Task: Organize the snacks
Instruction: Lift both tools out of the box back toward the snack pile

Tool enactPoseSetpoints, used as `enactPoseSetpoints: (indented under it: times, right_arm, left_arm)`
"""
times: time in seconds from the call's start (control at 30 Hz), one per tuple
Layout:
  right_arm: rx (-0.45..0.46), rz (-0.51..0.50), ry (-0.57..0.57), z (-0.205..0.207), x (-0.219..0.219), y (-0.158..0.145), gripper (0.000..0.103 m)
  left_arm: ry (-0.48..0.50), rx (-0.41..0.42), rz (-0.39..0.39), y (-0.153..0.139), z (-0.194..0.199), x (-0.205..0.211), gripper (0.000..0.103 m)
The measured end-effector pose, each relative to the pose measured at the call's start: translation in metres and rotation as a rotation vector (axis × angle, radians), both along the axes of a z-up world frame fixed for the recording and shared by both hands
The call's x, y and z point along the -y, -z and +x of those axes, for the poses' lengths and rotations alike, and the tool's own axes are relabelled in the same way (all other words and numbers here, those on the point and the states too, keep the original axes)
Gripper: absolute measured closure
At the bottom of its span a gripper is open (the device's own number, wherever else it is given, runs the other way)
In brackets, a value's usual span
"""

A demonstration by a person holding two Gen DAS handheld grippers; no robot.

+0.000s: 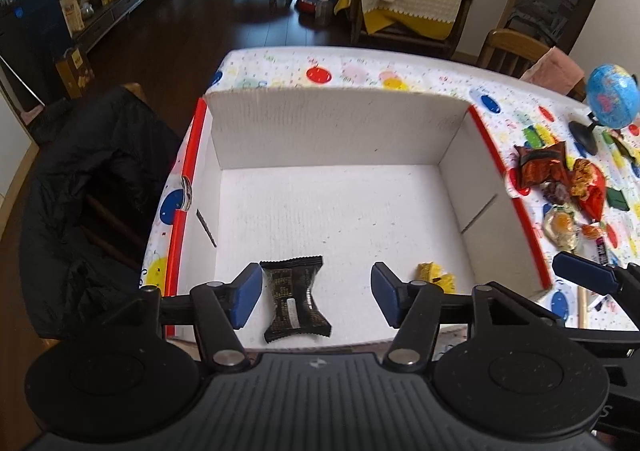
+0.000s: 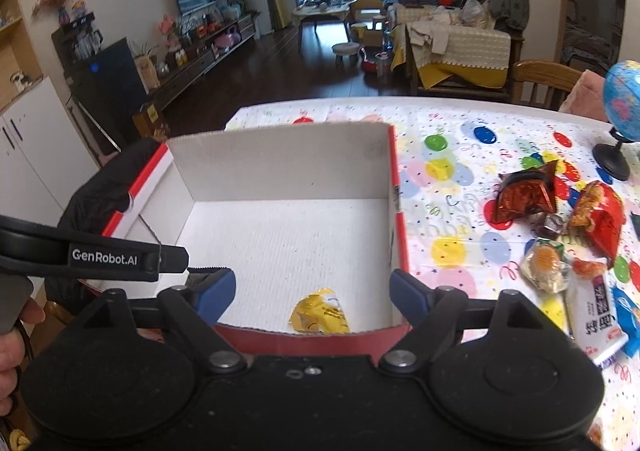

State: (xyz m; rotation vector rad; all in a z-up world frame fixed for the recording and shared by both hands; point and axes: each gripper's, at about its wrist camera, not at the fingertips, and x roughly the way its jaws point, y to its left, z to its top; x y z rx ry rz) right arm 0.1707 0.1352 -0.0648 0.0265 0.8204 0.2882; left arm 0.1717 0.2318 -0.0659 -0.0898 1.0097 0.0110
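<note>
Left gripper (image 1: 316, 293): we record its blue-padded fingers (image 1: 246, 295) spread apart, holding nothing, poised over the near edge of the cardboard box (image 1: 328, 131).

Between those fingers, nearer the left one: a black snack packet (image 1: 297, 299), lying flat on the box floor.

Right gripper (image 2: 312, 291): fingers (image 2: 408, 297) likewise wide apart and empty, over the box's near right corner.

Box contents, second item: a yellow snack packet (image 2: 320, 316), on the floor near the front wall, toward the right side.

Box: white inside, red-trimmed, open-topped, standing on the desk (image 2: 448, 131) with its balloon-patterned cloth.

Right of the box, on the desk, we list loose snacks: an orange-red foil bag (image 2: 524, 197), a red bag (image 2: 600, 217), a clear-wrapped pastry (image 2: 546, 265), a white packet (image 2: 600, 313).

Beyond them: a small blue globe (image 1: 614, 95) on a black stand.
</note>
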Motion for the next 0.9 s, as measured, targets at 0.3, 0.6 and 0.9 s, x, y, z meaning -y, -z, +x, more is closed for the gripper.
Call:
enactPoseSetpoints:
  times: [0.3,0.6,0.9]
  right_arm:
    - [0.068,0.046,0.050,-0.031,0.016,-0.024,0.010]
    - [0.130,0.073,0.102,-0.058,0.038,-0.036,0.004]
    - [0.174,0.087,0.164,-0.071,0.066,-0.042,0.002]
  left_arm:
    - [0.044,0.087,0.004,-0.026,-0.030,0.017,0.037]
    - [0.086,0.124,-0.024,-0.039,-0.052,0.034,0.032]
    - [0.134,0.128,-0.052,-0.045,-0.059,0.060,0.025]
